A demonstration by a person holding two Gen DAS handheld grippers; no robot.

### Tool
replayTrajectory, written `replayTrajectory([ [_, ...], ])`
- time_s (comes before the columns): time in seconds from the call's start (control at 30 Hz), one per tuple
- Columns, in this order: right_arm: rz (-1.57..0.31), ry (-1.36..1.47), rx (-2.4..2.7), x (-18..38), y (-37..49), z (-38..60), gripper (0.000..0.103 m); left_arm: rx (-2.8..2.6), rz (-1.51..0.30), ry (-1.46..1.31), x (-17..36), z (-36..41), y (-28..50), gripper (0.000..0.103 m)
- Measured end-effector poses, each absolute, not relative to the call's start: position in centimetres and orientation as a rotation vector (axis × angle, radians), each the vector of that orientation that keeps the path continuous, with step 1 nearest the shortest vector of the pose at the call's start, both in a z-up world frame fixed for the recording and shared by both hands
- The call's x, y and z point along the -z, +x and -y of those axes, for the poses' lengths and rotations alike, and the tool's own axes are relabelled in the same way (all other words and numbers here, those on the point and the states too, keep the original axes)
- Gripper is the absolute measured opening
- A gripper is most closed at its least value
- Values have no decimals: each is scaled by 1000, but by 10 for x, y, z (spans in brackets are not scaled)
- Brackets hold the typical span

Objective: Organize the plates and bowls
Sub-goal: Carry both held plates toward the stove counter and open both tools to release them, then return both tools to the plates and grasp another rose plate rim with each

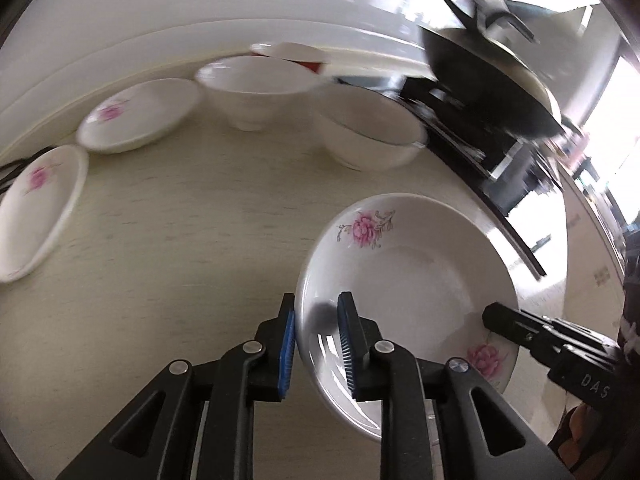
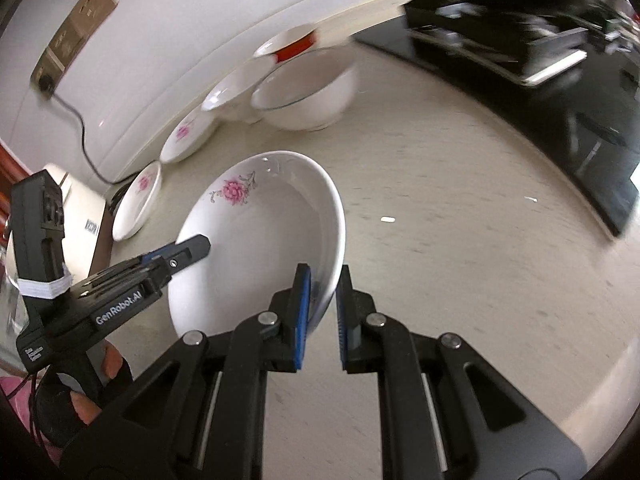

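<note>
A white deep plate with pink flowers [image 1: 400, 272] [image 2: 260, 232] hangs tilted over the beige counter [image 1: 180, 240], held from both sides. My left gripper [image 1: 316, 300] is shut on its near-left rim, one blue pad outside and one inside. My right gripper [image 2: 323, 270] is shut on the opposite rim. Each view shows the other tool's tip on the plate: the right gripper [image 1: 490, 316] and the left gripper [image 2: 198, 246]. Two more flowered plates [image 1: 140, 116] [image 1: 36, 208] and two white bowls [image 1: 256, 84] [image 1: 372, 136] stand along the wall.
A red-and-white bowl [image 2: 292, 46] sits behind the white bowls. A black wok [image 1: 480, 72] rests on the dark stove [image 2: 560, 100] to the right. A wall socket [image 2: 72, 36] with a cable is at the left. A hand [image 2: 112, 364] grips the left tool.
</note>
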State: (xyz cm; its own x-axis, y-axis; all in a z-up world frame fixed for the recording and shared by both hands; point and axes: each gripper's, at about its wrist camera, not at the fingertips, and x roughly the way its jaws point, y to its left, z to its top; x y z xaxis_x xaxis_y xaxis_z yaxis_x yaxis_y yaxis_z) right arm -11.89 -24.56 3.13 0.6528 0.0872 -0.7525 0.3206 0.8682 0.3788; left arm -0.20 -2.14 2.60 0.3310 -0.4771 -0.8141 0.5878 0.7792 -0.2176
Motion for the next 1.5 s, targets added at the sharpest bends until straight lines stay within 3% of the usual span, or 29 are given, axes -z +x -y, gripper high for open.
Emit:
replayTrajectory([
  [0.57,-790,628,386,-26,-178,315,15,888,-1026,282,-20,134,-38,23],
  [0.9,-798,597,446,-21,-177,333,14,925,-991,357,-17,159,-47,23],
  [1.03,-829,566,481,-17,-176,336,19,931,-973,293,-21,151,-41,25],
  [1.1,-833,540,503,-20,-173,336,23,917,-974,268,-23,144,-36,32],
  [1.2,-801,505,520,-31,-171,338,49,902,-966,196,-29,126,-26,53],
  [1.27,-772,468,550,-42,-170,338,53,895,-931,163,-36,107,-23,63],
  [1.5,-708,319,503,-89,-136,307,56,843,-802,155,-63,40,-19,64],
])
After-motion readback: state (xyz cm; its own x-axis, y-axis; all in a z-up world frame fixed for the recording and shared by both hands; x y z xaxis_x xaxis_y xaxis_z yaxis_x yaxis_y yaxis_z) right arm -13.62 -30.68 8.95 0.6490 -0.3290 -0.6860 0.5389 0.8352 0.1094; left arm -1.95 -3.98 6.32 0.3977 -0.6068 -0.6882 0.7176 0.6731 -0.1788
